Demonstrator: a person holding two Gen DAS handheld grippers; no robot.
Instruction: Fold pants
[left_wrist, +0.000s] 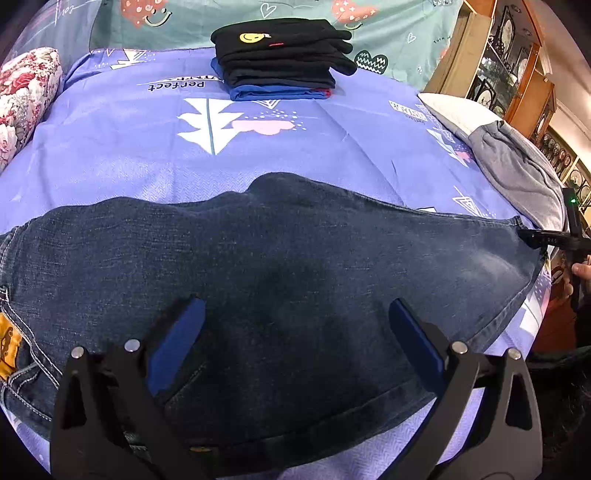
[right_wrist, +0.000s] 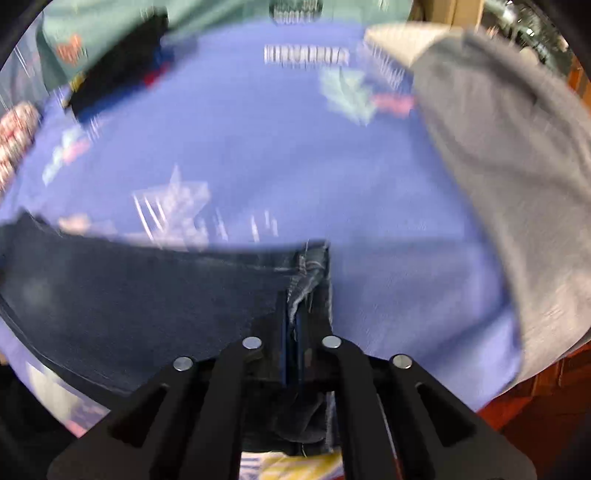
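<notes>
From the left wrist camera, the jeans (left_wrist: 280, 280) lie spread flat across the near edge of the bed (left_wrist: 122, 155), doubled lengthwise so that the waistband with its yellow patch (left_wrist: 7, 343) sits at the left edge and the hem end reaches the right edge. The left gripper (left_wrist: 297, 328) hovers above the middle of the denim with its blue pads wide apart and nothing between them. At the far right the right gripper (left_wrist: 526, 236) meets the hem corner, a person's fingers (left_wrist: 581, 269) behind it. A stack of folded clothes (left_wrist: 280, 59) sits at the far edge, the top piece bearing a yellow smiley; a grey garment (left_wrist: 517, 170) lies along the right edge and a floral cushion (left_wrist: 26, 99) at the left. On the sheet the word "Perfect" can be read upside down; the other print is too small to make out. From the right wrist camera, which is blurred, the right gripper (right_wrist: 295, 332) is clamped on the hem of the jeans (right_wrist: 310, 269), frayed denim pinched between its pads. The step in hand looks like the crosswise fold: the next move probably calls for carrying the hem over toward the waistband while the left gripper steadies or pins the middle.
</notes>
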